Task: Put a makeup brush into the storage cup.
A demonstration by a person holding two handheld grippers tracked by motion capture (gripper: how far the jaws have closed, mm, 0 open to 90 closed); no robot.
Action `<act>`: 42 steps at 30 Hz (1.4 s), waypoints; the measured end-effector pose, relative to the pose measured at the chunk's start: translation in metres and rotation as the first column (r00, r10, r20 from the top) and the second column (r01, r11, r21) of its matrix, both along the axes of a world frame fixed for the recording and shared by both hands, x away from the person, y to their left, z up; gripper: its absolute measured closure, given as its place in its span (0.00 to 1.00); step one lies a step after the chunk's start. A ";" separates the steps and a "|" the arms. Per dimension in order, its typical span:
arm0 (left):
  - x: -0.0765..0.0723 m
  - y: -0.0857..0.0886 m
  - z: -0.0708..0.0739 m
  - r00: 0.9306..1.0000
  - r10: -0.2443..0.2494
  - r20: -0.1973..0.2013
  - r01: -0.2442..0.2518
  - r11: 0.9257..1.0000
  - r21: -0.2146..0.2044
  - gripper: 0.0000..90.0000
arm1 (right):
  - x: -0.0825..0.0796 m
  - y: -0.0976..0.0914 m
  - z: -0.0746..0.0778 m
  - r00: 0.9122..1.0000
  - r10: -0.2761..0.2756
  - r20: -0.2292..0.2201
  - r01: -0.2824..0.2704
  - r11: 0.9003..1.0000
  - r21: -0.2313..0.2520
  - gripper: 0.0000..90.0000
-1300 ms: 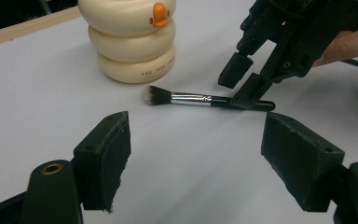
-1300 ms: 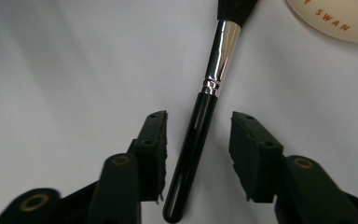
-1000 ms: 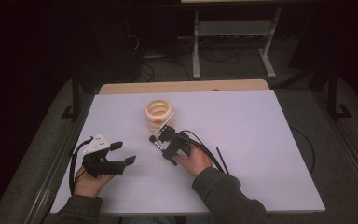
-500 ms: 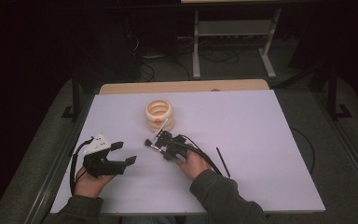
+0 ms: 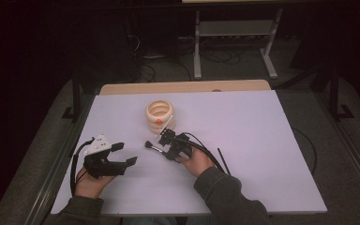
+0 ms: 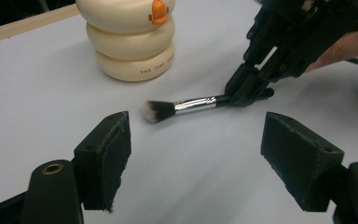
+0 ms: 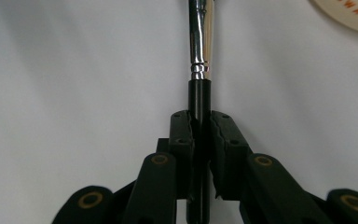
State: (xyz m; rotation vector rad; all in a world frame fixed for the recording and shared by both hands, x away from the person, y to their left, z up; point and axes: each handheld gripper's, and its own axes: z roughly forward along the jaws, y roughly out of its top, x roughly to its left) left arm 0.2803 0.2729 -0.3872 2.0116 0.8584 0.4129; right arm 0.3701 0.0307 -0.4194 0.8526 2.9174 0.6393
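A makeup brush (image 5: 153, 147) with a black handle, silver ferrule and dark-tipped bristles sits low over the white table (image 5: 262, 140). My right gripper (image 5: 166, 151) is shut on its handle (image 7: 200, 37), and the jaws have just been closing around it. The left gripper view shows the brush (image 6: 186, 105) pointing left out of the right gripper (image 6: 249, 93). A cream ringed holder (image 5: 160, 114) with an orange beak (image 6: 158, 10) stands upright just beyond. My left gripper (image 5: 125, 153) rests at the near left, open and with nothing between its jaws (image 6: 196, 154).
A thin dark stick (image 5: 223, 159) lies on the table right of the right hand. A wooden strip (image 5: 183, 87) runs along the table's far edge. Beyond it stands a metal frame (image 5: 234, 33) on the dark floor.
The right jaws have closed on the brush handle. That hand and the brush have shifted slightly toward the near edge. The left gripper has kept still.
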 end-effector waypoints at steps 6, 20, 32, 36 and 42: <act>0.000 0.000 0.001 1.000 -0.005 -0.005 0.005 1.000 0.004 0.27 | -0.001 -0.020 0.021 1.000 0.003 0.024 -0.005 0.997 0.079 0.88; -0.002 -0.016 0.001 0.998 -0.062 -0.001 0.062 0.998 -0.007 0.27 | -0.036 -0.075 0.068 0.986 0.014 0.168 -0.044 0.983 0.178 0.87; -0.006 -0.036 -0.003 0.991 -0.129 -0.030 0.128 0.992 -0.017 0.27 | -0.064 -0.112 0.034 0.995 -0.035 0.097 0.006 0.960 0.280 0.87; -0.008 -0.043 -0.004 0.987 -0.155 -0.037 0.154 0.988 -0.017 0.27 | -0.068 -0.116 0.032 0.994 -0.041 0.097 0.011 0.956 0.293 0.87; -0.010 -0.049 -0.005 0.981 -0.188 -0.045 0.186 0.982 -0.032 0.31 | -0.076 -0.107 0.038 0.988 -0.011 0.151 -0.037 0.949 0.313 0.87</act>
